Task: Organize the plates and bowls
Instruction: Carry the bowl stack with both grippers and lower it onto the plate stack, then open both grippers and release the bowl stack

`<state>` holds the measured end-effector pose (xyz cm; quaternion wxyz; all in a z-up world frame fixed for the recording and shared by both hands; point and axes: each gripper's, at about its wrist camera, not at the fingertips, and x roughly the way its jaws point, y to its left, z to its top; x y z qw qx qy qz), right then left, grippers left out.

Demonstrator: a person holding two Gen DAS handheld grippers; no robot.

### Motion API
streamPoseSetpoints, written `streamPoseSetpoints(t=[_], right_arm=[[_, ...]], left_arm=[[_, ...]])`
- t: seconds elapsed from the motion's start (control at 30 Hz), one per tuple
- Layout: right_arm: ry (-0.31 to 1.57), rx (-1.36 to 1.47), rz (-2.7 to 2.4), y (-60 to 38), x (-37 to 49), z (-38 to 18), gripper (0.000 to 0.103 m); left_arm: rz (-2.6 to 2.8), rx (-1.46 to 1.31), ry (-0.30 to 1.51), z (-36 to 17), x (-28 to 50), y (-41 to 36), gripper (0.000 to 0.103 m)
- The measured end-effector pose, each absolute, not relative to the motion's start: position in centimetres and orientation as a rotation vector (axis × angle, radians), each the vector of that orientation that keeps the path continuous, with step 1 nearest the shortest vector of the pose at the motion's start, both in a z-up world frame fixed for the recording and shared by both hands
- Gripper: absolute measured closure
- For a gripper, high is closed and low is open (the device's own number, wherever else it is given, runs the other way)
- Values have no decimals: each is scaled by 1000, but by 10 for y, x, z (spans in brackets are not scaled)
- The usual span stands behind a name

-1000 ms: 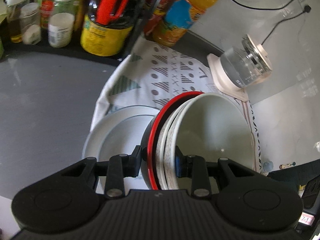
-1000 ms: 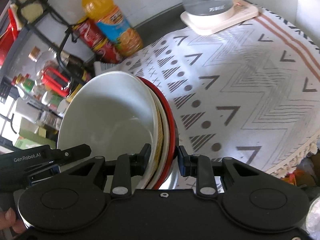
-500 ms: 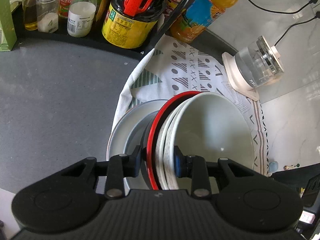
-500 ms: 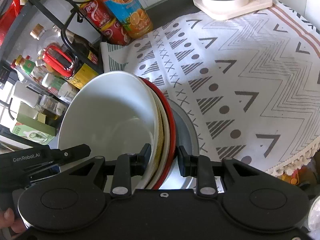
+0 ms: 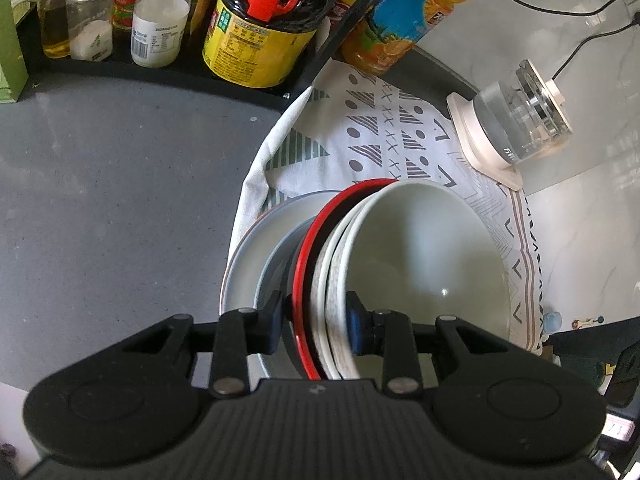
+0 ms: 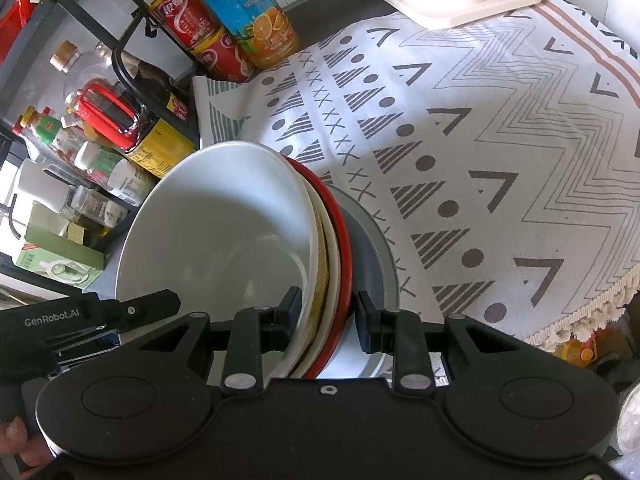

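Both tools share one load: the left hand-held gripper (image 5: 315,326) and right hand-held gripper (image 6: 325,322) each clamp opposite rims of the nested bowl stack (image 5: 424,256), likely because it is heavy. The stack hangs tilted just above the grey plate (image 5: 256,248) on the patterned cloth (image 6: 500,140), apparently to nest there.

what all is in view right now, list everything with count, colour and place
nested stack of bowls: several, white inside, red-rimmed black outermost; gripped at both rims over the plates
grey round plates: apparently two, stacked on the cloth
patterned white cloth: one, on the grey counter
clear glass kettle: one, on a cream base, far edge of the cloth
orange juice bottle: one, beside the red can
condiment bottles and jars: several, mixed, black rack
left gripper: black, shut on the stack
right gripper: black, shut on the stack
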<state>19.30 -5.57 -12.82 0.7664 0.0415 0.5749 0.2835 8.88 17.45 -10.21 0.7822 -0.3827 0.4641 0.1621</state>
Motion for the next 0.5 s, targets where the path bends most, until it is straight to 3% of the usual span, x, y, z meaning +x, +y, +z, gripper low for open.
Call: streamPoseSetpoints(t=[0.27, 0.33, 0.43, 0.5], right_arm=[[1244, 120, 612, -58, 192, -126, 68], [1217, 123, 614, -60, 188, -120, 66], [1170, 132, 604, -67, 183, -111, 50], [1147, 136, 599, -71, 179, -106, 49]], left_arm=[[333, -812, 1011, -102, 89, 176, 68], [337, -813, 1009, -100, 87, 177, 62], [338, -797, 1007, -96, 85, 178, 44], [332, -764, 997, -91, 82, 177, 34]])
